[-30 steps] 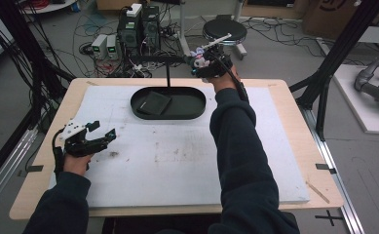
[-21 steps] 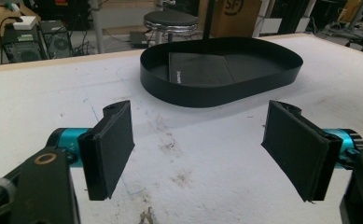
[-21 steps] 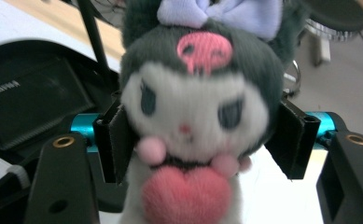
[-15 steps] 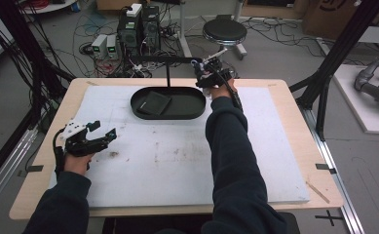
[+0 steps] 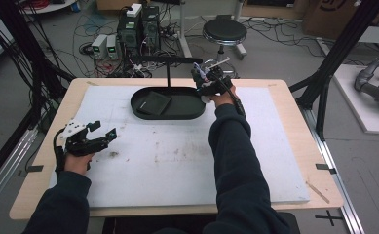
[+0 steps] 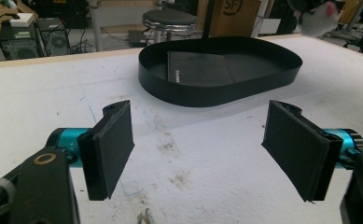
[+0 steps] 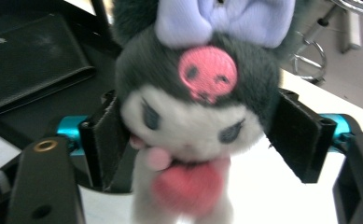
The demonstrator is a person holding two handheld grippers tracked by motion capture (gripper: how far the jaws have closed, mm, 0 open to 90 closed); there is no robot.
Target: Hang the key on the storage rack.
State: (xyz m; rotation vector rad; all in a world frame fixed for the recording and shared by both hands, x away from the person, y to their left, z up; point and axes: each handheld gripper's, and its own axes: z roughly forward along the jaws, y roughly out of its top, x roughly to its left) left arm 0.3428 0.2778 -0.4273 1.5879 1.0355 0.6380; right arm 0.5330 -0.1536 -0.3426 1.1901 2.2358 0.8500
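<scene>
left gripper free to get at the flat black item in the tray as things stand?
Probably yes. The left gripper is open and empty, with bare mat between it and the tray. The flat black item lies uncovered. The right gripper, holding a plush toy, is at the tray's far-right end.

plush toy: dark hood, lilac bow, pink skull, white face; upright, at black tray's far-right rim.

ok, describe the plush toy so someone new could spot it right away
Start at the black oval tray at the far middle of the white mat. At its right end, the right gripper clamps the plush toy. It is the one soft thing here: dark hood, white face, pink skull badge, lilac bow.
</scene>
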